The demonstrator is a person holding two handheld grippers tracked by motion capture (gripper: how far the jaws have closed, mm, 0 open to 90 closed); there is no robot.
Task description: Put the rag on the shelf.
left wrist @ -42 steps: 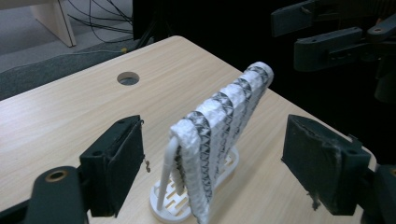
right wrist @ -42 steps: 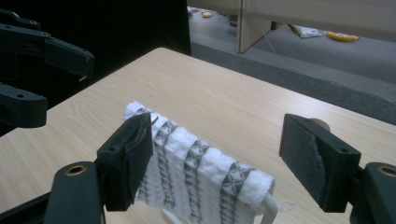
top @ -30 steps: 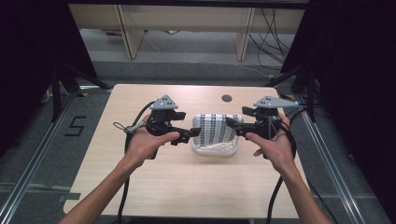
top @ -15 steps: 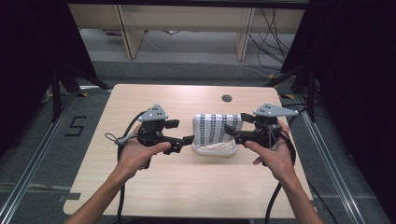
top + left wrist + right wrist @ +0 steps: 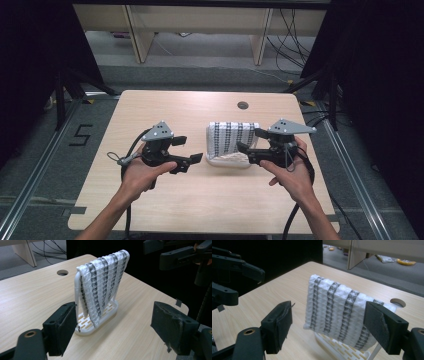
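Observation:
A white towel with dark grey stripes (image 5: 232,137) hangs over a white plastic rack (image 5: 227,161) at the middle right of the wooden table. My left gripper (image 5: 189,150) is open just left of the rack, clear of it. On the rack's right side my right gripper (image 5: 249,140) is open close to the towel's edge. In the left gripper view the towel (image 5: 103,285) and rack (image 5: 100,320) stand ahead of the wide-open left gripper (image 5: 117,322). In the right gripper view the towel (image 5: 337,310) hangs just beyond the open right gripper (image 5: 332,325). Nothing is held.
A round cable hole (image 5: 243,105) lies in the table (image 5: 165,105) behind the rack. Dark curtains flank both sides. Floor rails run along the table's left and right, and wooden furniture legs and cables lie on the floor beyond the far edge.
Both hands have drawn back toward the near edge of the table. The left gripper has come slightly away from the towel. Towel and rack have not moved.

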